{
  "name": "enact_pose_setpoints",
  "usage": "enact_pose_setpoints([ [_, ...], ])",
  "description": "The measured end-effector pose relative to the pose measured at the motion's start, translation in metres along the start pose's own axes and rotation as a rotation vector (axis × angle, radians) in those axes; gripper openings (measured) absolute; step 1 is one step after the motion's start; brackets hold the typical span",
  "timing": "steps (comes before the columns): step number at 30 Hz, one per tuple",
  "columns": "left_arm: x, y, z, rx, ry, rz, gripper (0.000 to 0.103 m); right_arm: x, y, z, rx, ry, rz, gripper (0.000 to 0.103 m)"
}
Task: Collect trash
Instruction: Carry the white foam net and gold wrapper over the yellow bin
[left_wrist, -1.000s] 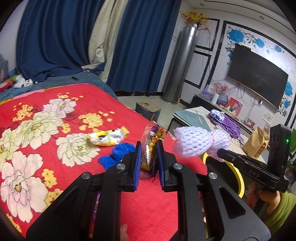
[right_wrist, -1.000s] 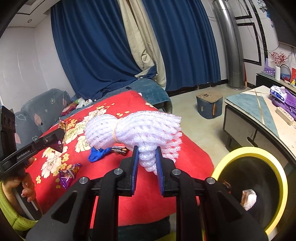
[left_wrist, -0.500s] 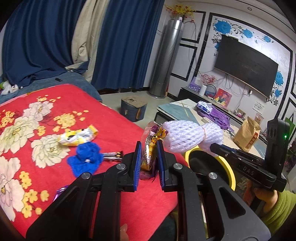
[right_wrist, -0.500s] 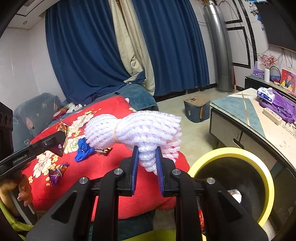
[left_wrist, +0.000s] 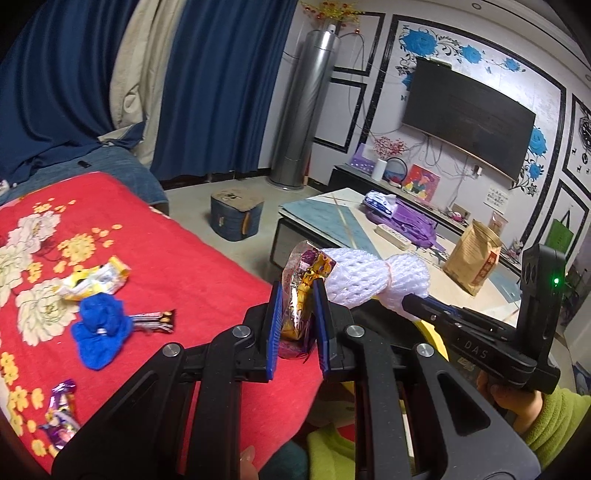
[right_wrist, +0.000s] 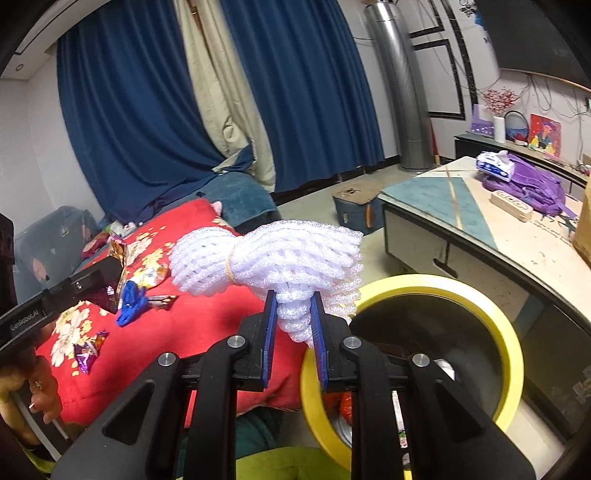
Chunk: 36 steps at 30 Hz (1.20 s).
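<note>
Your left gripper (left_wrist: 297, 325) is still clamping the purple-and-gold snack wrapper (left_wrist: 303, 284) while you are carrying it off the red bedspread (left_wrist: 207, 266), which is sliding away leftward. Your right gripper (right_wrist: 293, 332) is still pinching the white foam net (right_wrist: 273, 254), now hanging above the yellow-rimmed bin (right_wrist: 509, 332), which is looming larger than before.
</note>
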<state>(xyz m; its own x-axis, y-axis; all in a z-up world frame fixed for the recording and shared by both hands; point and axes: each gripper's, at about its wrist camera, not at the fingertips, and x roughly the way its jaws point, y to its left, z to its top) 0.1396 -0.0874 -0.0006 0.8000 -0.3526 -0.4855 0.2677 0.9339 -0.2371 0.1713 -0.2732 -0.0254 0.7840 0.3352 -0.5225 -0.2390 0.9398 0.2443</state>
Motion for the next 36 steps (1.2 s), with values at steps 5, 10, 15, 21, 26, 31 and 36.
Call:
enact_pose_setpoints([
  [5,0.011,-0.012,0.002,0.011,0.006,-0.028,0.011,-0.004,-0.013,-0.006,0.004,-0.006,-0.045,0.018],
  [10,0.019,-0.023,0.002,0.025,0.009,-0.062,0.011,-0.006,-0.028,-0.011,0.033,0.001,-0.076,0.018],
  [15,0.025,-0.031,0.000,0.038,-0.002,-0.089,0.011,-0.010,-0.045,-0.016,0.063,0.004,-0.106,0.018],
  [21,0.040,-0.046,0.001,0.050,0.020,-0.113,0.011,-0.015,-0.069,-0.023,0.138,0.012,-0.142,0.018],
  [26,0.054,-0.062,-0.003,0.081,0.041,-0.147,0.011,-0.015,-0.087,-0.029,0.181,0.036,-0.194,0.018],
  [31,0.070,-0.078,-0.008,0.099,0.072,-0.176,0.012,-0.009,-0.100,-0.036,0.217,0.067,-0.224,0.018],
  [36,0.086,-0.089,-0.016,0.119,0.102,-0.199,0.012,-0.003,-0.102,-0.040,0.195,0.080,-0.255,0.020],
])
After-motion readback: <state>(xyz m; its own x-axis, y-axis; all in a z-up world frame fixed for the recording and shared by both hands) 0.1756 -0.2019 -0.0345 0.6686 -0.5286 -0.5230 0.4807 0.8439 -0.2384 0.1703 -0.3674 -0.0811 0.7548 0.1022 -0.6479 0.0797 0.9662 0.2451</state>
